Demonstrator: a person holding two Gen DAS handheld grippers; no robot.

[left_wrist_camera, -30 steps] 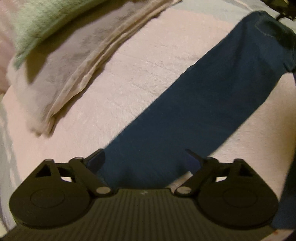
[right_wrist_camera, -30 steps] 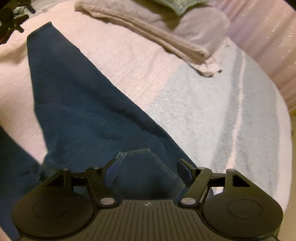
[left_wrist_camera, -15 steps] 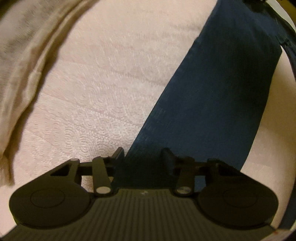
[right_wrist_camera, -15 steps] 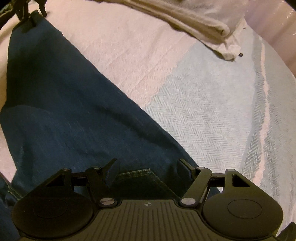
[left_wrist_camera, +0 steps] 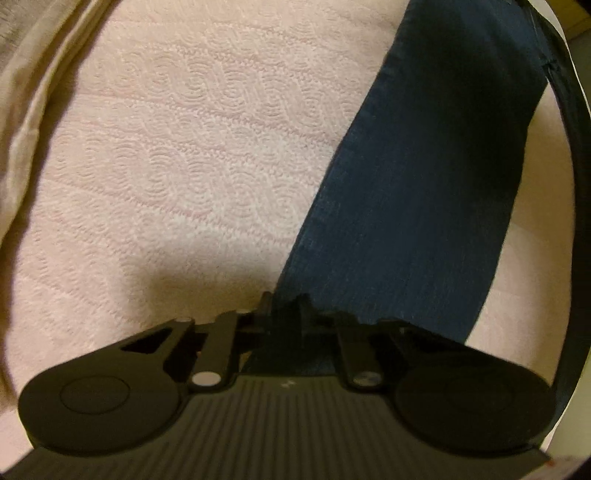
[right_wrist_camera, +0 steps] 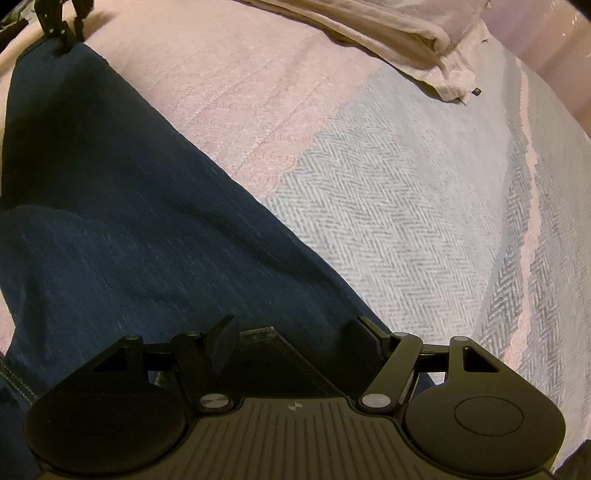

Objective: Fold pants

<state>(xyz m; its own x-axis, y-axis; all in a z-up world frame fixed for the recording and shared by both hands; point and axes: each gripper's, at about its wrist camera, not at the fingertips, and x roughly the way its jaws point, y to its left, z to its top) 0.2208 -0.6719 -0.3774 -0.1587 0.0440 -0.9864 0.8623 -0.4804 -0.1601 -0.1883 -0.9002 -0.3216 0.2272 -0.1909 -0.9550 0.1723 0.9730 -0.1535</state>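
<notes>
Your left claw (left_wrist_camera: 284, 301) pinches the jeans (left_wrist_camera: 417, 192) at the hem, your right claw (right_wrist_camera: 295, 332) spread over the waistband end; folding barely begun.

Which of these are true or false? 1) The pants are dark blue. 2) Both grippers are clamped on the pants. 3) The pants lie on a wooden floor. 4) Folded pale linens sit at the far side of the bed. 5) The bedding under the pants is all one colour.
1) True: the pants are dark blue denim.
2) False: the left gripper is pinched on the leg's end, but the right gripper is open over the fabric.
3) False: they lie on a pink bedspread.
4) True: folded pale linens sit there.
5) False: a blue herringbone blanket adjoins the pink.
</notes>
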